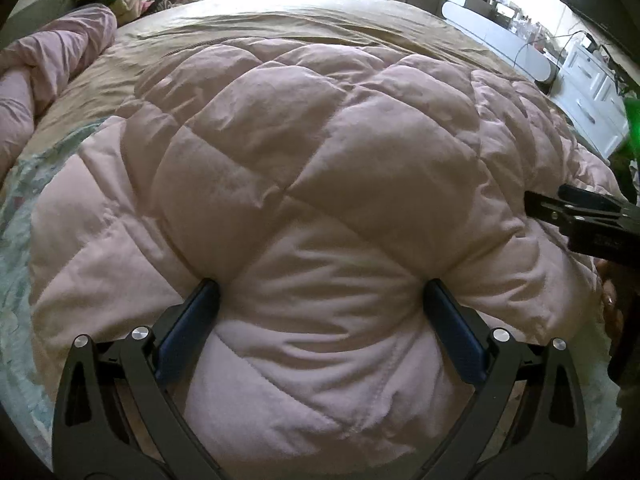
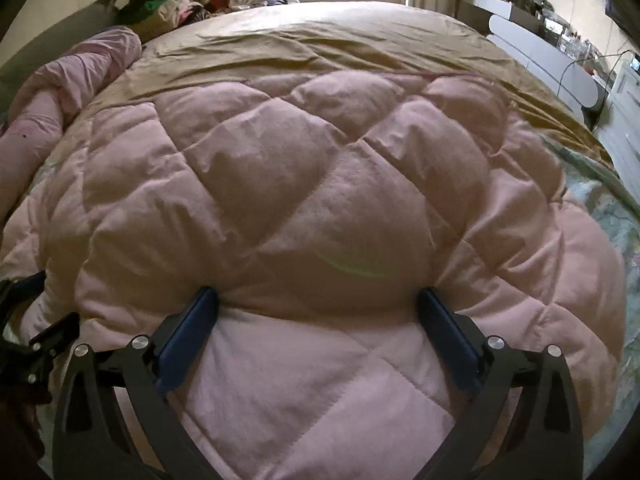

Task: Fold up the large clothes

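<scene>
Pink quilted coat point(image 1: 304, 168) lies spread on bed point(image 1: 280, 24), apparently one fold in; more folds left. Left hand-held gripper point(image 1: 320, 312) and right hand-held gripper point(image 2: 318, 316): jaws wide, straddling its near edge, nothing clamped.

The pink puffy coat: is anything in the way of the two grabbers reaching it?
No. The left gripper and right gripper are both wide open right over the pink quilted coat, with nothing in between.

I see a matt pink quilted cloth comforter point(image 1: 304, 168), soft and puffy, on a matt tan bedsheet point(image 1: 280, 20), between matt black plastic fingers point(image 1: 456, 328) with shiny metal rivets.
</scene>
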`<move>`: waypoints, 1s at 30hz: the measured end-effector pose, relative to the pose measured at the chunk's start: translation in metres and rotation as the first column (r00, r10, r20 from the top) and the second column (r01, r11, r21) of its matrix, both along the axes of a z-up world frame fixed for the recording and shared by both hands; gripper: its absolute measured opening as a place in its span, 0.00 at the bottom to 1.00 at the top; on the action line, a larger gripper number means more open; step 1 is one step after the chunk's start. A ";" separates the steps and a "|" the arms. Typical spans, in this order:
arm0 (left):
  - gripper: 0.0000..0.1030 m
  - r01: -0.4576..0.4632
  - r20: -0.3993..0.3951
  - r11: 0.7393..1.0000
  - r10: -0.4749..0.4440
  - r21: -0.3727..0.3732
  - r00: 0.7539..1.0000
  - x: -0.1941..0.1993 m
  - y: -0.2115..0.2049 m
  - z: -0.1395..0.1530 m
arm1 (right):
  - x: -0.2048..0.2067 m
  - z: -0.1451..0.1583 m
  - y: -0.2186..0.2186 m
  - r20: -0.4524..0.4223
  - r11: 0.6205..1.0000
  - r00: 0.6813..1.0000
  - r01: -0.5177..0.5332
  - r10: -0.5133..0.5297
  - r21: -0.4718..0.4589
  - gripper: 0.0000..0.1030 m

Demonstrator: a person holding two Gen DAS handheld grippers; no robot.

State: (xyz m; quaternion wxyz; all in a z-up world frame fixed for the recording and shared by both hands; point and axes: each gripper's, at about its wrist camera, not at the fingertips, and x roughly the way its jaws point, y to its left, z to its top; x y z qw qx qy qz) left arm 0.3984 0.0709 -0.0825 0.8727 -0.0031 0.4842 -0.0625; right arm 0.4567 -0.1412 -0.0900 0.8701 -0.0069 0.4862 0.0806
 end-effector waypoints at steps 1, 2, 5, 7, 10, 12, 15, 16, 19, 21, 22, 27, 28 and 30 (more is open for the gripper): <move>0.92 -0.001 0.003 1.000 0.001 -0.002 1.000 0.000 -0.001 0.000 | 0.002 -0.002 -0.001 -0.003 1.000 1.000 0.003 -0.003 0.004 0.96; 0.92 0.000 0.008 1.000 0.000 -0.001 1.000 0.000 -0.001 0.000 | 0.002 -0.003 -0.001 -0.005 1.000 1.000 0.003 -0.003 0.004 0.96; 0.92 0.007 0.034 1.000 -0.007 0.004 0.999 -0.006 -0.003 0.006 | 0.000 -0.003 0.001 0.002 1.000 1.000 0.001 -0.001 0.003 0.96; 0.92 0.008 0.033 1.000 -0.008 -0.003 0.999 -0.009 -0.001 0.010 | -0.001 0.001 0.000 0.008 1.000 1.000 0.003 -0.003 0.005 0.96; 0.92 0.012 0.027 1.000 -0.012 0.006 1.000 -0.017 0.000 0.021 | -0.010 0.013 -0.003 0.026 1.000 1.000 0.008 -0.008 0.008 0.96; 0.92 0.004 0.042 0.999 -0.006 0.037 0.999 -0.023 -0.001 0.028 | -0.019 0.020 -0.007 0.036 1.000 0.999 0.005 -0.005 0.025 0.96; 0.92 -0.011 0.075 0.998 0.006 0.065 0.997 -0.036 -0.001 0.043 | -0.041 0.037 -0.016 0.086 0.998 0.996 -0.001 -0.005 0.067 0.96; 0.92 -0.013 0.083 0.998 0.008 0.060 0.997 -0.040 -0.001 0.048 | -0.050 0.044 -0.021 0.102 0.997 0.995 0.001 -0.010 0.083 0.96; 0.92 -0.024 0.128 0.998 0.018 0.053 0.992 -0.057 -0.002 0.068 | -0.070 0.063 -0.035 0.135 0.991 0.991 0.005 -0.023 0.136 0.96; 0.92 -0.027 0.154 0.998 0.017 0.061 0.988 -0.067 -0.004 0.079 | -0.079 0.074 -0.041 0.151 0.988 0.988 -0.005 -0.019 0.157 0.96; 0.92 -0.027 0.170 0.997 0.015 0.066 0.985 -0.072 -0.006 0.084 | -0.090 0.083 -0.044 0.170 0.986 0.985 -0.011 -0.017 0.165 0.96; 0.92 -0.034 0.236 0.998 0.020 0.058 0.971 -0.099 -0.010 0.109 | -0.123 0.113 -0.064 0.238 0.984 0.971 -0.030 -0.012 0.173 0.96; 0.92 -0.037 0.244 0.998 0.022 0.057 0.969 -0.103 -0.011 0.112 | -0.131 0.120 -0.069 0.256 0.985 0.966 -0.029 -0.016 0.170 0.96; 0.92 -0.040 0.274 0.998 0.024 0.054 0.961 -0.113 -0.013 0.120 | -0.143 0.130 -0.077 0.293 0.988 0.956 -0.027 -0.018 0.151 0.96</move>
